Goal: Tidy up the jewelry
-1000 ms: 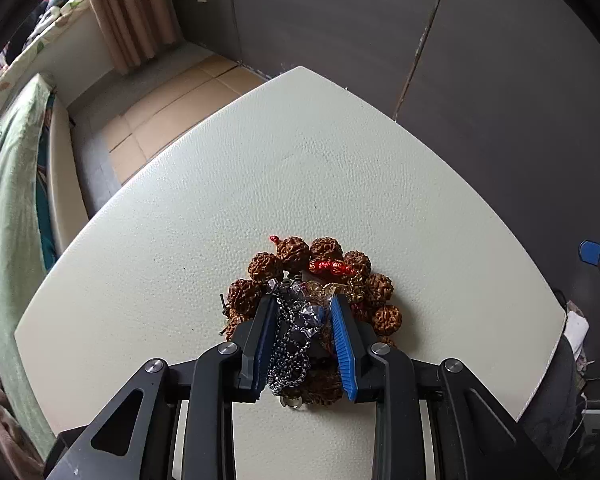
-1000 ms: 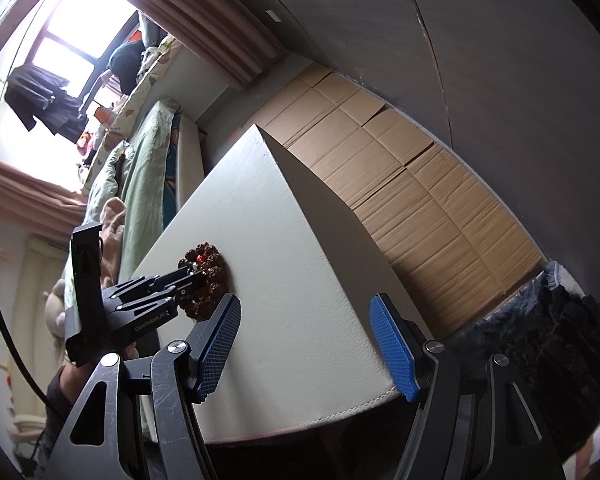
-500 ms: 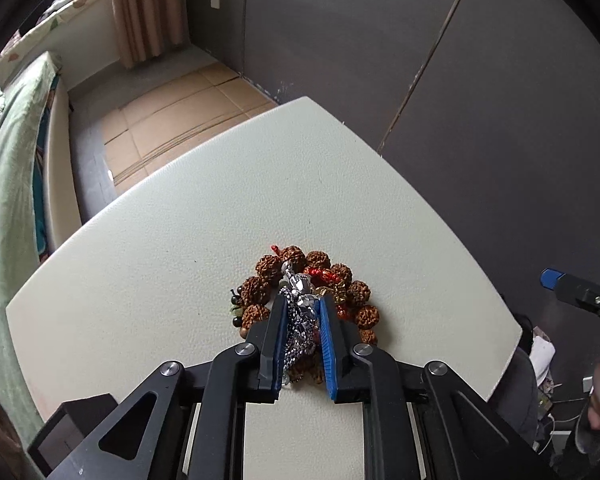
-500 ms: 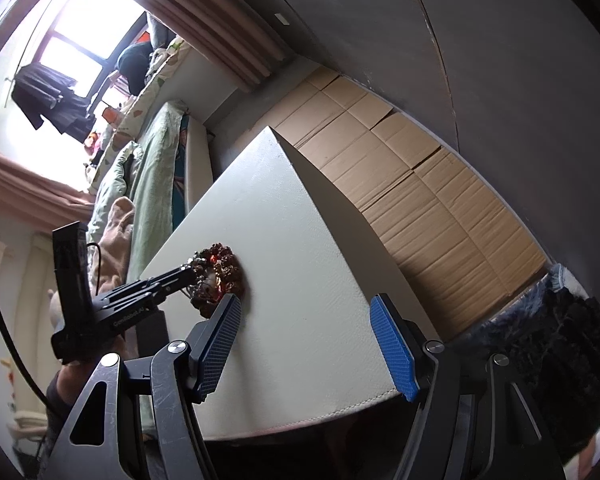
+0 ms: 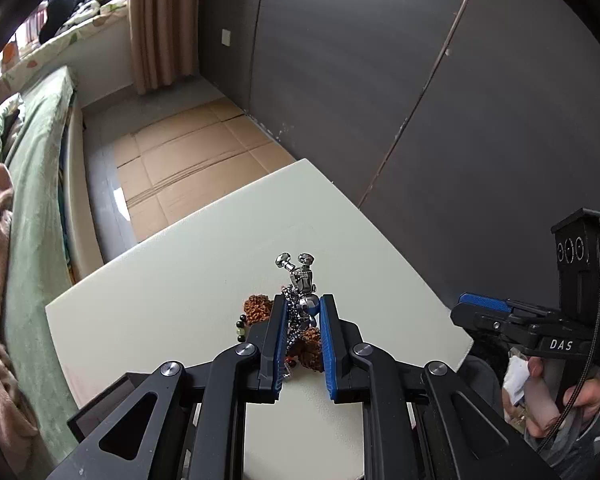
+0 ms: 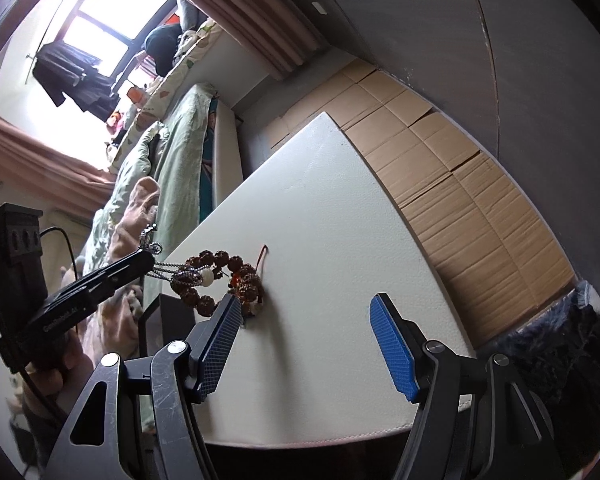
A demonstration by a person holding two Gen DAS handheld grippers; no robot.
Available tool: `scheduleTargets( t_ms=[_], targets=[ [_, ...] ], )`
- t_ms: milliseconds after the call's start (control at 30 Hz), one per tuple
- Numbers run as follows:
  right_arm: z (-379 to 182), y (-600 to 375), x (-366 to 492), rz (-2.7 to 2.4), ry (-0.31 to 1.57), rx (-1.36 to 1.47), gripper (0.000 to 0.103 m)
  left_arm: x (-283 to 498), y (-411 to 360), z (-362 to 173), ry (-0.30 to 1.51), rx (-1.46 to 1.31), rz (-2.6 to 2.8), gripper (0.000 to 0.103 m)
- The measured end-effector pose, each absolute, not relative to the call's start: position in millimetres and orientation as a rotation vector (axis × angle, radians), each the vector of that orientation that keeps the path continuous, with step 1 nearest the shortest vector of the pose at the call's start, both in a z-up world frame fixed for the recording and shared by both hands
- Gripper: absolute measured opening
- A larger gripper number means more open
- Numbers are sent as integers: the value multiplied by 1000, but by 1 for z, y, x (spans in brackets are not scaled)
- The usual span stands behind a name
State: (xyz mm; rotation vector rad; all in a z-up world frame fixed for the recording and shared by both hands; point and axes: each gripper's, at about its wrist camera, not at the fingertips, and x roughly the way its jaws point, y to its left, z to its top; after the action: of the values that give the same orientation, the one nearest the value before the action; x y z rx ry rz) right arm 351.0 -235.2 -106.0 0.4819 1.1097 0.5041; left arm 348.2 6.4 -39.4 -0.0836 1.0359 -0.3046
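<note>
- The white table [image 6: 340,208] is largely bare on its far half, so open room for setting pieces apart is offered there; its near edge and right corner lie close to the jewelry, and drops should be kept inward from them.
- The dark box [image 6: 168,320] at the table's left edge is judged a likely destination, though its inside is not shown.
- The brown bead bracelet [image 6: 220,276] lies partly raised, tangled with the chain; it should be pinned by the right gripper [image 6: 308,344], whose fingers are spread wide and hold nothing.
- The silver chain necklace [image 5: 300,280] is pinched by the left gripper [image 5: 303,344], pressed together on it; a slow, straight lift is advised.
</note>
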Motion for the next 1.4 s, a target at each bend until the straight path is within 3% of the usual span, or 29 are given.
scheduleTargets(
  t_ms=[367, 533, 600, 700, 1000, 1067, 1100, 1133, 1400],
  targets=[
    [-112, -224, 350, 508, 1136, 474, 68, 338, 40, -43, 1067, -157, -248, 16],
    [-111, -215, 351, 522, 1141, 467, 68, 316, 57, -11, 961, -251, -317, 16],
    [-110, -210, 352, 532, 1142, 460, 68, 312, 58, 0, 929, -227, -304, 8],
    [-108, -201, 352, 551, 1139, 449, 68, 308, 58, 9, 923, -195, -293, 8],
    [-116, -197, 348, 554, 1156, 445, 68, 316, 40, -55, 1166, -191, -266, 10],
    [-119, -202, 347, 540, 1163, 449, 68, 316, 32, -68, 1189, -165, -263, 26],
    [-121, -205, 348, 533, 1166, 451, 68, 317, 28, -73, 1198, -152, -259, 49],
    [-122, -207, 347, 526, 1168, 454, 68, 316, 23, -77, 1201, -142, -258, 64],
    [-130, -228, 345, 487, 1173, 473, 68, 316, 8, -103, 1225, -44, -232, 62]
  ],
)
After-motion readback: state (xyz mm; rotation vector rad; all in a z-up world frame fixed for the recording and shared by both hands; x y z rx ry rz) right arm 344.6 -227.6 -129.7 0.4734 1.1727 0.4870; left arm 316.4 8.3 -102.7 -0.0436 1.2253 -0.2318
